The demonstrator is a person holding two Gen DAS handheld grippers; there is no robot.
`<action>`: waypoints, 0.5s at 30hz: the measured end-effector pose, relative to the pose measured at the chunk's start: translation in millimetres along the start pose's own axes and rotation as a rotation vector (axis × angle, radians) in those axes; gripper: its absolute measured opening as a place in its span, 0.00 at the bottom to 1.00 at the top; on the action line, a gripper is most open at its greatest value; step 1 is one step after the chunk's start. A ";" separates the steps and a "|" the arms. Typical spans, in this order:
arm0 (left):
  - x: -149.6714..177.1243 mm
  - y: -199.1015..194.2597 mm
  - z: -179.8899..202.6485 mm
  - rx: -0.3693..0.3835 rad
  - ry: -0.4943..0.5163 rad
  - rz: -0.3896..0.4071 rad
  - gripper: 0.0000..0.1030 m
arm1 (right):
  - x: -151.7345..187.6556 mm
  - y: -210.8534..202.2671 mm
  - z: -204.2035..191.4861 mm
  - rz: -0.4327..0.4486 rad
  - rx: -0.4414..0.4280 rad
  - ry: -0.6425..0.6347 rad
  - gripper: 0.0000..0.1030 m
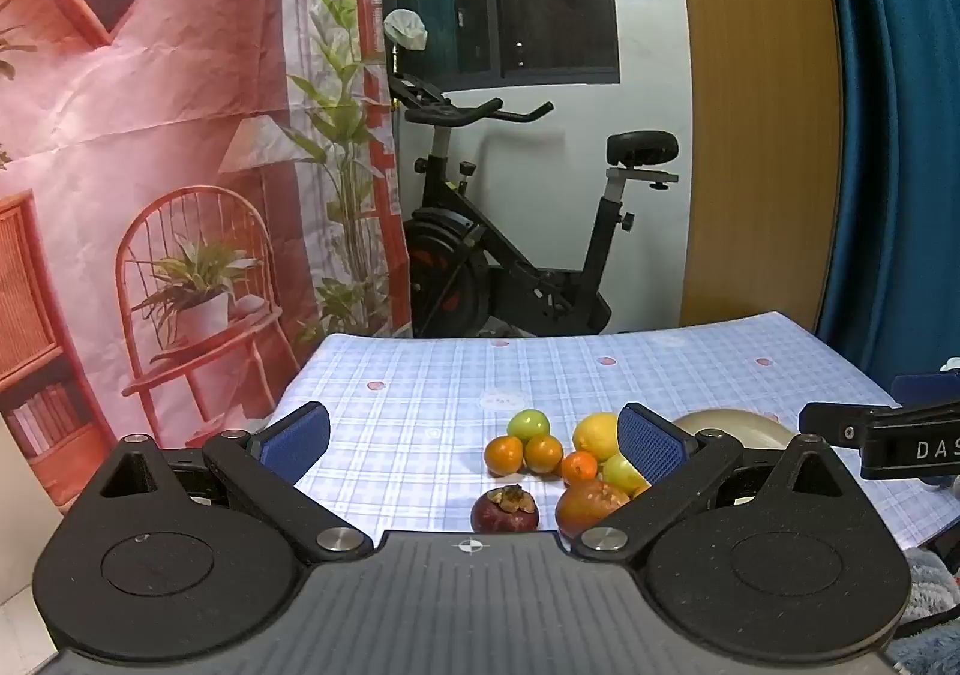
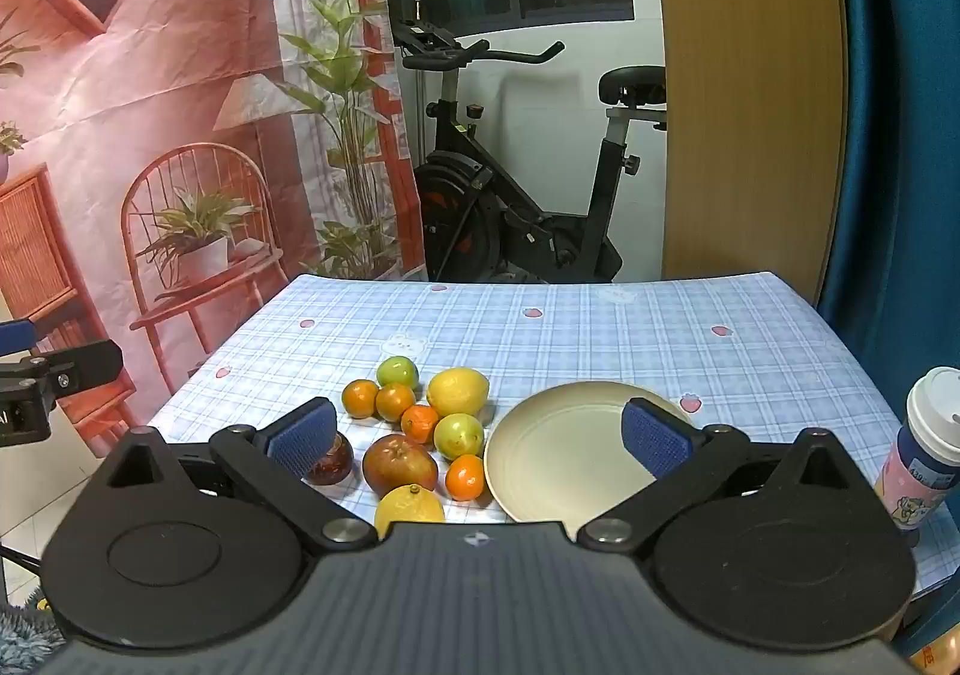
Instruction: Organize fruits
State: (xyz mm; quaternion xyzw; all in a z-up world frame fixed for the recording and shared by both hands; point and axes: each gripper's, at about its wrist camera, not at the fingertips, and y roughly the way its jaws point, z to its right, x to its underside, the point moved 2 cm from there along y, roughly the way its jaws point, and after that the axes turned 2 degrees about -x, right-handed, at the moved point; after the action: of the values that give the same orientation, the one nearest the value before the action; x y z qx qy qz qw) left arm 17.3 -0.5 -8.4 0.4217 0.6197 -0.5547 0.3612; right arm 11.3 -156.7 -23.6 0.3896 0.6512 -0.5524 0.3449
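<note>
Fruit cluster: loose on the blue checked tablecloth (image 2: pixel 600 327), just left of the plate (image 2: pixel 564 453), none on it
Far lemon (image 2: pixel 458 390): long axis runs left to right, pointed end to the right
Near lemon (image 2: pixel 409 504): stem end up, at the near edge of the cluster
Mangosteen (image 1: pixel 504 508): dry calyx faces up, nearest fruit on the left
Apple (image 2: pixel 399 464): red, between mangosteen and small oranges
Plate: cream, round, empty, lying flat
Left gripper (image 1: pixel 474 438): tilted slightly downward over the near table edge, tongs wide apart, nothing between the pads
Right gripper (image 2: pixel 480 438): same downward tilt, tongs wide apart, holding nothing, above fruit and plate
Cup (image 2: pixel 921 462): lidded, upright, at the far right edge
</note>
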 end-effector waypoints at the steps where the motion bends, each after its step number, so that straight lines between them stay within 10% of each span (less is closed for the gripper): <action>1: 0.4 -0.5 0.2 -0.001 0.001 -0.004 1.00 | 0.1 -0.3 -0.2 0.001 0.001 0.000 1.00; 15: 0.4 1.0 -1.3 -0.003 -0.021 -0.018 1.00 | -0.1 -0.2 -1.1 0.003 0.003 -0.003 1.00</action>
State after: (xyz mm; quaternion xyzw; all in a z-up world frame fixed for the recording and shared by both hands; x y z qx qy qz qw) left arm 18.1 0.9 -9.0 0.4099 0.6204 -0.5615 0.3632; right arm 11.2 -155.6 -23.3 0.3903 0.6492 -0.5535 0.3460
